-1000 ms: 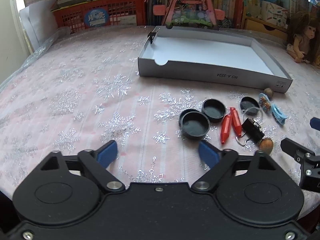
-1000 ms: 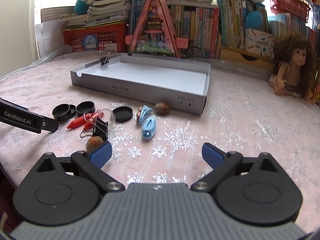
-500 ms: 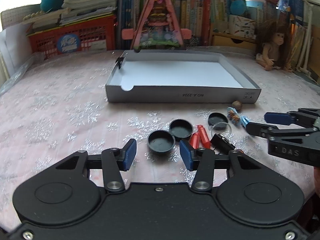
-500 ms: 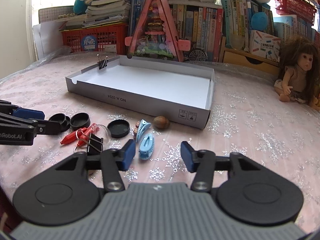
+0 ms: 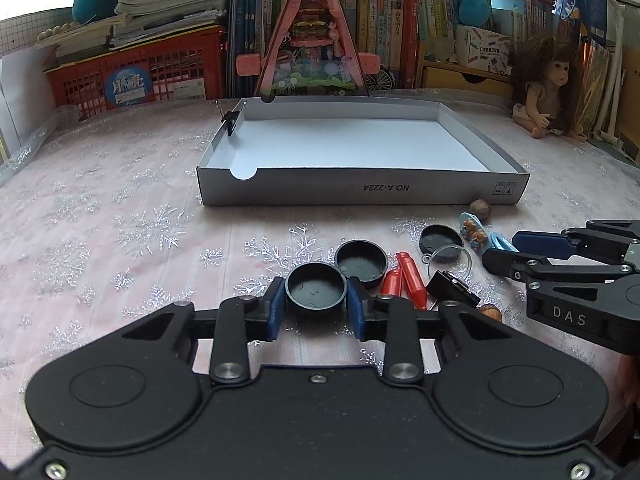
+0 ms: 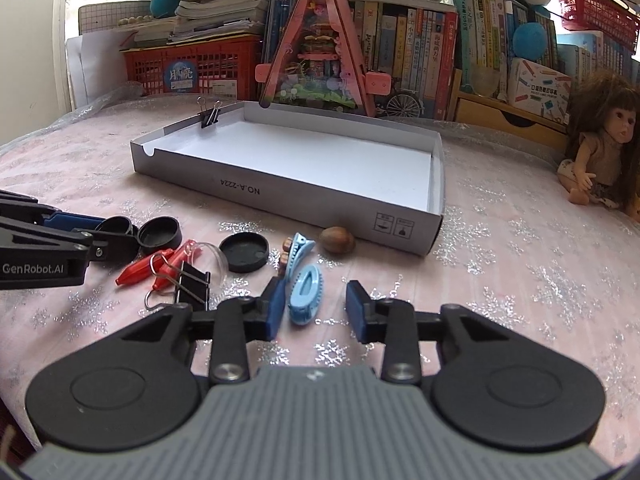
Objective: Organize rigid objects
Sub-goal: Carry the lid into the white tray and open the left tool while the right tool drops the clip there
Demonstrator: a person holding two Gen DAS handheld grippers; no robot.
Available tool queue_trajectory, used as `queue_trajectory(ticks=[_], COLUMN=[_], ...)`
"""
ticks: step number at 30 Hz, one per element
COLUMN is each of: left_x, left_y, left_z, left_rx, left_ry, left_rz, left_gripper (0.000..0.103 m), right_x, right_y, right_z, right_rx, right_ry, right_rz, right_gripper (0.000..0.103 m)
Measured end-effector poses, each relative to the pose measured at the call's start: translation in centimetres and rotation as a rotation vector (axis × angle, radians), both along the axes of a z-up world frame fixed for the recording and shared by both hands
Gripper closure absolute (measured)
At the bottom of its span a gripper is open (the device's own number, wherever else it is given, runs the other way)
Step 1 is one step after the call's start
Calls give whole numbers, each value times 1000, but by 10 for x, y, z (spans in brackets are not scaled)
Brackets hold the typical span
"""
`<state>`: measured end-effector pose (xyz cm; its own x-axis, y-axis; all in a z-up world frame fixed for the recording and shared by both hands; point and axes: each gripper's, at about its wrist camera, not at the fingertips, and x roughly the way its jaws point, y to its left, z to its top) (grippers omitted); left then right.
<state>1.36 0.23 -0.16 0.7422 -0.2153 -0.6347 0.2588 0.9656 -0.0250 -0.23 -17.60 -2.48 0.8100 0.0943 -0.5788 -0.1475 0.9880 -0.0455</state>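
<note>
My left gripper (image 5: 316, 306) is shut on a black round cap (image 5: 316, 289) at the table's near side. A second black cap (image 5: 361, 263), two red pegs (image 5: 402, 280), a black binder clip (image 5: 452, 290) and a third cap (image 5: 440, 240) lie just right of it. My right gripper (image 6: 314, 308) is open, its pads around a light blue hair clip (image 6: 306, 293) without closing on it. A second blue clip (image 6: 296, 256) and a brown nut (image 6: 337, 239) lie beyond. The grey shallow box (image 5: 360, 192) stands behind, empty but for a clip on its left wall.
A doll (image 6: 600, 152) sits at the far right of the table. A red basket (image 5: 136, 76), books and a pink toy house (image 5: 310, 40) line the back edge. The pink snowflake cloth (image 5: 100, 220) covers the table.
Both grippers have narrowed from wide open. The left has moved forward and closed on the nearest black cap. The right has moved forward over the light blue hair clip.
</note>
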Motion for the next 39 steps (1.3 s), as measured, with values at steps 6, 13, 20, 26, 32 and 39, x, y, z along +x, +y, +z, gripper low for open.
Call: queue_trajectory(ticks=[6, 13, 20, 26, 32, 39], left_x=[0, 1, 11, 36, 78, 131], left_y=[1, 3, 4, 0, -17, -45], left_z=[3, 14, 34, 57, 70, 58], left_rx=[-21, -46, -78, -117, -153, -109], left_ry=[2, -11, -33, -37, 3, 75], left_rz=[-5, -13, -9, -12, -18, 5], left_gripper=[73, 73, 73, 73, 73, 73], right_x=[-1, -4, -1, 20, 57, 115], right_y=[-4, -4, -11, -24, -34, -51], right_z=[2, 8, 26, 42, 54, 51], right_rx=[43, 59, 79, 108, 141, 233], right_ry=[9, 2, -29, -8, 31, 144], right_rz=[5, 26, 14, -14, -24, -58], right_gripper=[78, 83, 83, 83, 83, 83])
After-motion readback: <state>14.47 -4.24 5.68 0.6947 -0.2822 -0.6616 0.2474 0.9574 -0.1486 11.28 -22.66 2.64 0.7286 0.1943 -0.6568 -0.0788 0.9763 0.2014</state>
